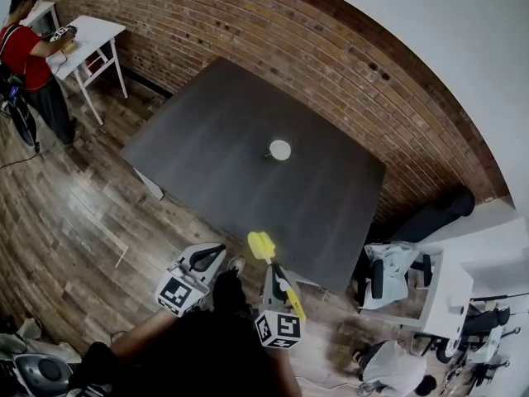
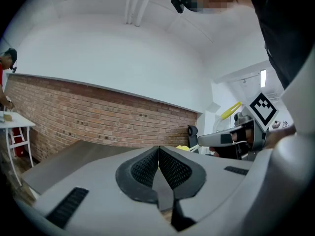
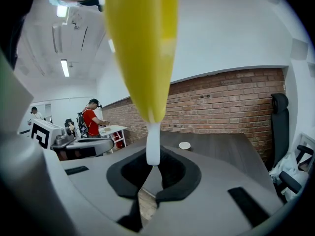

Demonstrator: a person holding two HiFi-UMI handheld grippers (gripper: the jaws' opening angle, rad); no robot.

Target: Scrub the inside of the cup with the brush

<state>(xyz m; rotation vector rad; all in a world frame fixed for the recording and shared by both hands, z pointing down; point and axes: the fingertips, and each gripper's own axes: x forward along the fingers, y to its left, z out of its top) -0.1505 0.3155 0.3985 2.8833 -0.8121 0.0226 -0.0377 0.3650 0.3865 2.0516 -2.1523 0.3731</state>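
The cup (image 1: pixel 279 150) stood alone near the middle of the dark counter (image 1: pixel 198 164), upright, with its white inside open to the top. It was well apart from both tools, which hung over the wooden floor (image 1: pixel 74 222) at the near edge of the counter.

The right tool (image 3: pixel 150 168) was clenched on the brush (image 3: pixel 142 58). Its two jaws pressed on the thin white part of the brush, and the thick yellow part went up from there, close to the camera. In the head view the yellow end of the brush pointed to the counter.

The left tool (image 2: pixel 158 156) was clenched also, but on nothing: its ribbed pads met each other in one line. It was just beside the right tool, at its left.

Behind the counter ran a brick wall (image 1: pixel 331 56). Far at the left a person in a red shirt (image 1: pixel 33 64) stood at a small white counter (image 1: pixel 87 35).
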